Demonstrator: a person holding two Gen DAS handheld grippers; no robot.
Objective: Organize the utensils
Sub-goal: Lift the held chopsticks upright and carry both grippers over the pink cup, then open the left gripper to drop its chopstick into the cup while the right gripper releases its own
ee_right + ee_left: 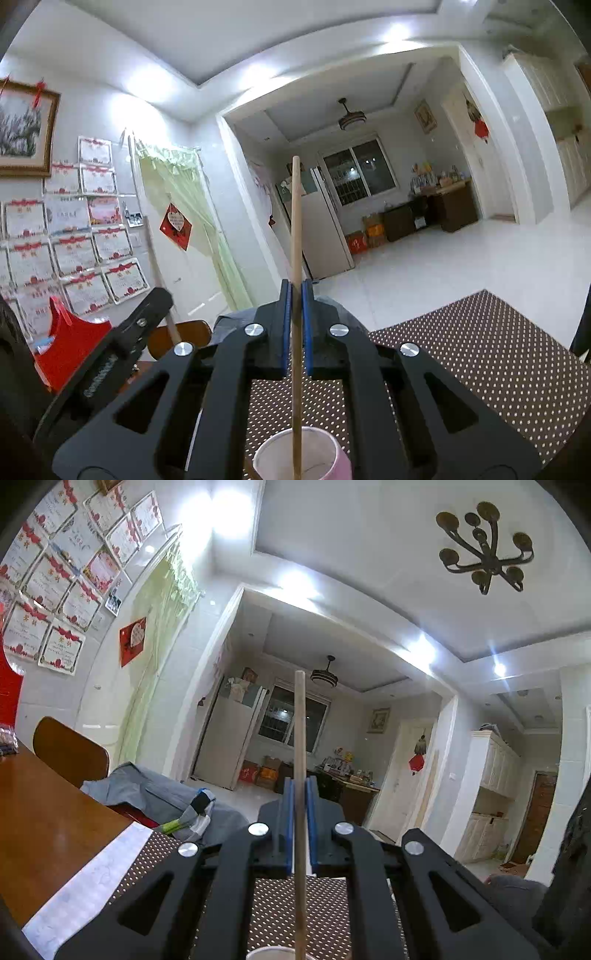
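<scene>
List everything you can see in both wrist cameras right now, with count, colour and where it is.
chopsticks: two, tan wood, one upright in each gripper
cup: one, white and pink, on mat below right gripper
mat: one, brown with white dots, on table
table: one, brown wood, left
chair: one, brown, behind table
certificates: many, white and red, wall
left gripper: black, blue pads, shut on chopstick
right gripper: same, shut on chopstick
</scene>
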